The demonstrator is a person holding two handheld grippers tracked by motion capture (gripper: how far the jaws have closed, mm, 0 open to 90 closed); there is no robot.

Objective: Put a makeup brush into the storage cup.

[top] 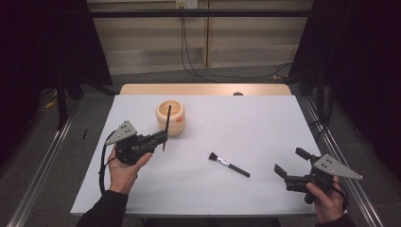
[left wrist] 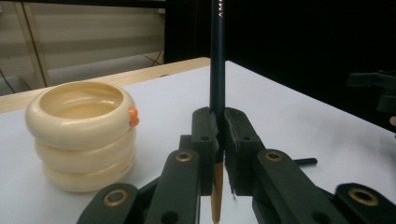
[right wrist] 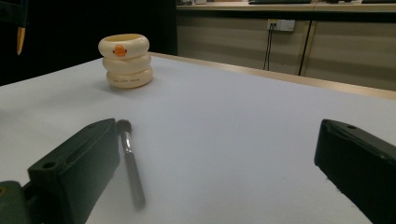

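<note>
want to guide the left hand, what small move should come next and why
Probably carry the left tongs a little toward the cream holder and centre over its open mouth. They are shut on the pencil, held about upright, and the holder stands just beside it. The right tongs are open, off by the brush.

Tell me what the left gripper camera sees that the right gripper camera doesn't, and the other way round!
The left gripper view alone gives a close look at the left gripper, jaws shut on a dark, slim pencil with a tan lower end, held upright. The right gripper view alone gives a close look at the right gripper, jaws wide apart, and the bristle tip of the small black-handled brush lying on the table. Both share the cream ringed holder with an orange spot and the white table.
</note>
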